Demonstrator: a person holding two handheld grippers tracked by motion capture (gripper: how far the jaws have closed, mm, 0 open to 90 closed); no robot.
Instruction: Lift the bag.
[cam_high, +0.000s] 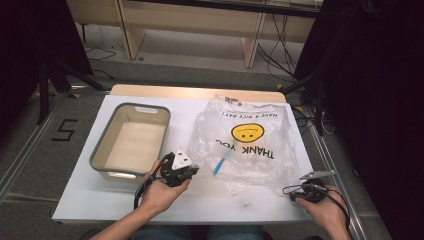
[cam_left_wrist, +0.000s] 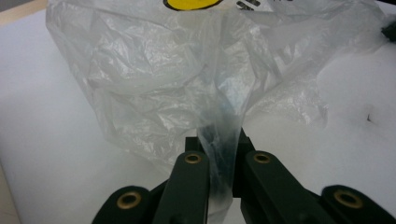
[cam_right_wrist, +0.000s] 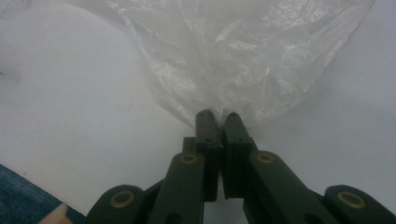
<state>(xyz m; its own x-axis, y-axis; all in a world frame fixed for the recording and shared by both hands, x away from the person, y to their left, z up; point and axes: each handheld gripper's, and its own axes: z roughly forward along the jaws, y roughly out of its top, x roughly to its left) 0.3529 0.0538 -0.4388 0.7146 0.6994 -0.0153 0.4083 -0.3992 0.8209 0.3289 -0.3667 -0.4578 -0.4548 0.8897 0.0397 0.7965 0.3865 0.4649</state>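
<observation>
Plastic bag (cam_high: 245, 145), one; two claws clamped.

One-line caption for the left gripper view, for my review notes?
Left tongs shut on a twisted strip of the clear plastic bag, which spreads over the white table.

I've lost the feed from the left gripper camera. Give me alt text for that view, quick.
The left gripper is shut on a twisted strip of the clear plastic bag, which rises crumpled ahead of the black jaws. The bag lies on the white table, and the rim of a yellow print shows at its top edge.
</observation>
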